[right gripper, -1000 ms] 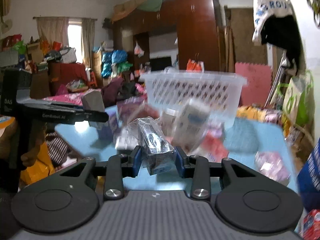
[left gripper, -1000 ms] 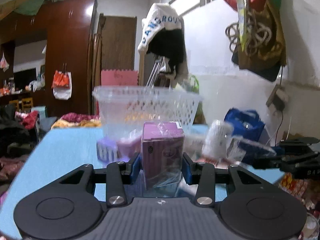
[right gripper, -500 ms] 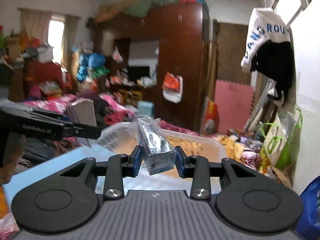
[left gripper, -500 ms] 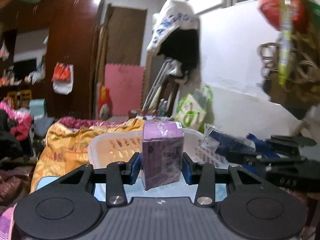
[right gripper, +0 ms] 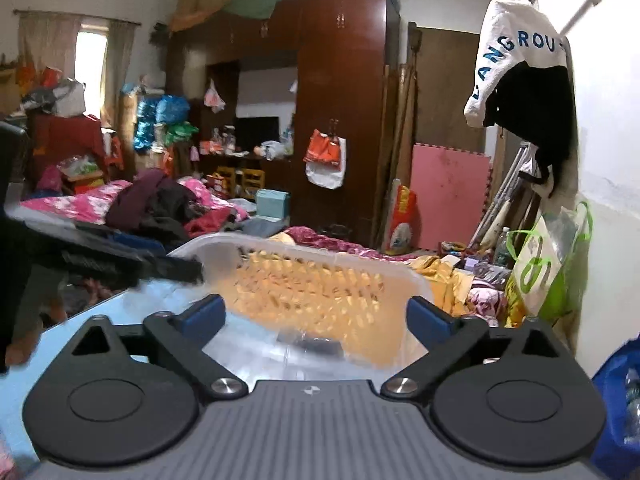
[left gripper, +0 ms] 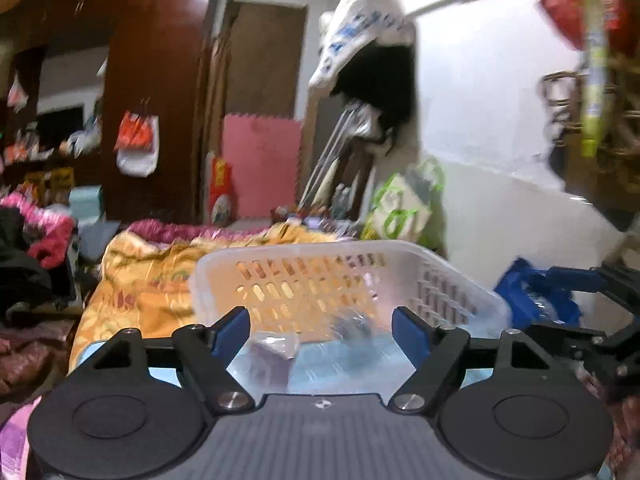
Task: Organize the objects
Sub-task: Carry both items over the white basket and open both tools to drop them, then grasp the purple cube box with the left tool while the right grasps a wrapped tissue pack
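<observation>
A clear perforated plastic basket [left gripper: 348, 276] stands on the blue table, just ahead of both grippers; it also shows in the right wrist view [right gripper: 320, 276]. My left gripper [left gripper: 322, 330] is open and empty above the basket's near side. A purple wrapped box [left gripper: 274, 358] lies blurred inside the basket below it. My right gripper [right gripper: 316, 318] is open and empty over the basket. A dark wrapped packet [right gripper: 316, 346] lies in the basket under it. The left gripper shows at the left of the right wrist view [right gripper: 120, 264], and the right gripper at the right of the left wrist view [left gripper: 580, 320].
The blue table [right gripper: 100, 316] carries the basket. A blue bag [left gripper: 532, 292] sits at the right by the white wall. A bed with orange and pink blankets [left gripper: 148, 272] lies behind the table. A brown wardrobe [right gripper: 340, 120] stands at the back.
Both grippers opened over the basket. The purple box dropped from the left gripper and the wrapped packet dropped from the right gripper into the basket.
</observation>
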`<state>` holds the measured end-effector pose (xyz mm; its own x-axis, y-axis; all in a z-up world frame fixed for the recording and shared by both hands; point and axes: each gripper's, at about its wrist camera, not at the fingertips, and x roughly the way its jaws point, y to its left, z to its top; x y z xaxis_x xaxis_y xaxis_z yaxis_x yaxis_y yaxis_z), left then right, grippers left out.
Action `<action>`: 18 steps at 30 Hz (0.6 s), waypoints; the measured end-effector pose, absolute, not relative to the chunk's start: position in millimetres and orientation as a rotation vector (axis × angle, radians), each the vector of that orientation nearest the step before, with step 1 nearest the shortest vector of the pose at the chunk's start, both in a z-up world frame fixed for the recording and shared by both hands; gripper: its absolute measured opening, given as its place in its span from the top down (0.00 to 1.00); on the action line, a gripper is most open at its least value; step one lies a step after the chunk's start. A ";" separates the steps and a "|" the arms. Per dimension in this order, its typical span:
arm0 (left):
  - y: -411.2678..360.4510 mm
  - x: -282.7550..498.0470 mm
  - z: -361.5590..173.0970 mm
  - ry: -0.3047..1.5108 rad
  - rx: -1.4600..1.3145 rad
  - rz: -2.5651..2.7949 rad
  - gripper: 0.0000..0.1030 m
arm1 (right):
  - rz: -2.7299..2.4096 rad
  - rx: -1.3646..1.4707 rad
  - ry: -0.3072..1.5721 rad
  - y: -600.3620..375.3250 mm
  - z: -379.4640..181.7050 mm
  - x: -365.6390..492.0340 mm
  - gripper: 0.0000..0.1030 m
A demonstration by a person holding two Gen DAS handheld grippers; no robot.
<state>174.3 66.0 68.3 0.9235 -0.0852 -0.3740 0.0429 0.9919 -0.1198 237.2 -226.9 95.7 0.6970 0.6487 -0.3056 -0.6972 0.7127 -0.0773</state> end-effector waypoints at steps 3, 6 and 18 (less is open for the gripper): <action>67.9 121.4 55.4 0.340 -0.075 -0.079 0.17 | 0.722 -0.209 0.245 -268.2 71.8 211.1 0.00; 68.0 73.7 31.8 0.297 -0.053 -0.051 0.16 | 0.625 -0.196 0.266 -305.9 35.2 192.5 0.00; 47.1 45.7 -39.8 0.413 0.001 -0.077 0.16 | 0.520 -0.076 0.362 -344.6 -25.8 185.2 0.00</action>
